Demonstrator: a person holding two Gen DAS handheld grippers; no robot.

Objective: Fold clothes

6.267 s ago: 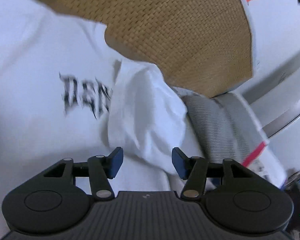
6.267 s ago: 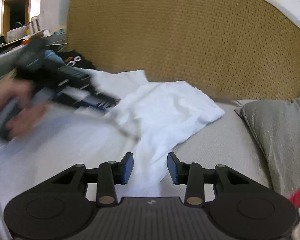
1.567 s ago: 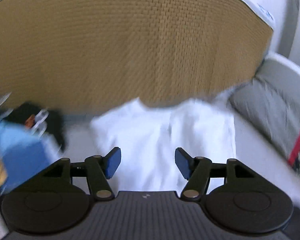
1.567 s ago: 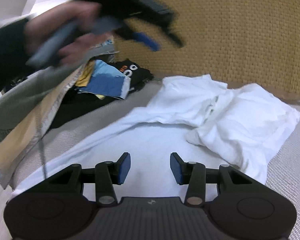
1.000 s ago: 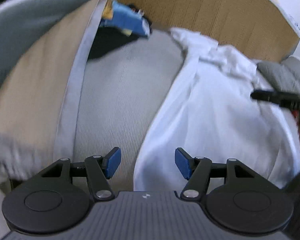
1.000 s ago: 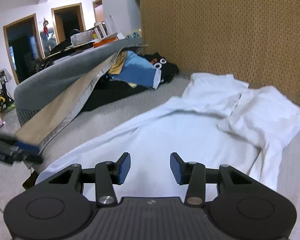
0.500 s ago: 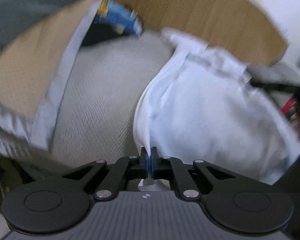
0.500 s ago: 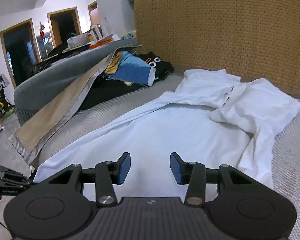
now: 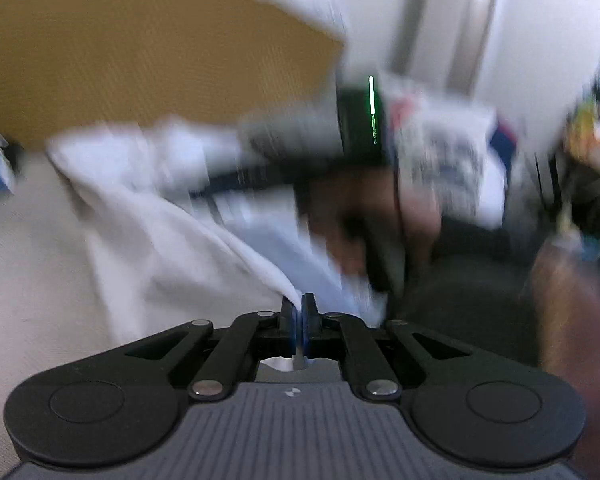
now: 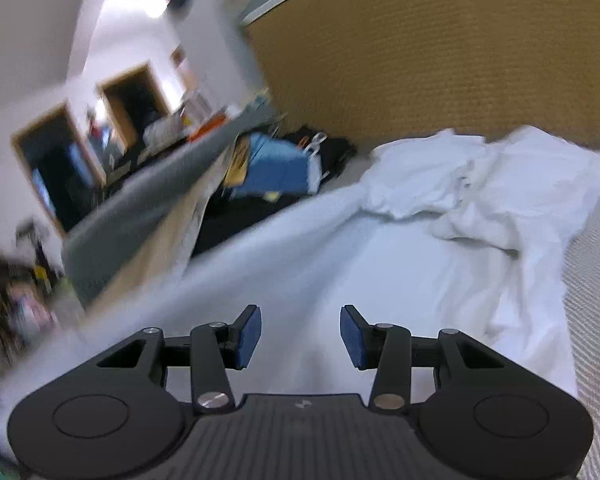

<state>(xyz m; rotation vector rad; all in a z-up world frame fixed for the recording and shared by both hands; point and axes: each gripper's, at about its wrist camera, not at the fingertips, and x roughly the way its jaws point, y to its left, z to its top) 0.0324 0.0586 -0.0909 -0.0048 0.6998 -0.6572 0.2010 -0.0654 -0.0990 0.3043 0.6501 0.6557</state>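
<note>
A white shirt [image 10: 440, 256] lies spread on the grey bed, its far end bunched near the woven headboard. In the left wrist view, my left gripper [image 9: 299, 322] is shut on an edge of the white shirt [image 9: 172, 224], and the cloth rises in a taut ridge from the pads. A hand holding the other gripper shows blurred beyond it. My right gripper [image 10: 300, 338] hovers just over the flat middle of the shirt, its jaws opening, with nothing between the blue pads [image 10: 249, 334].
A tan woven headboard [image 10: 460, 48] backs the bed. A pile of blue and black clothes [image 10: 276, 172] and a grey-and-tan blanket [image 10: 148, 216] lie at the left. Bare grey mattress [image 10: 596, 320] shows at the right. Doorways stand far left.
My left gripper, shut on the shirt's edge, has swung across and upward, dragging the cloth with it. The right gripper has shifted sideways and rolled, its jaws a little wider.
</note>
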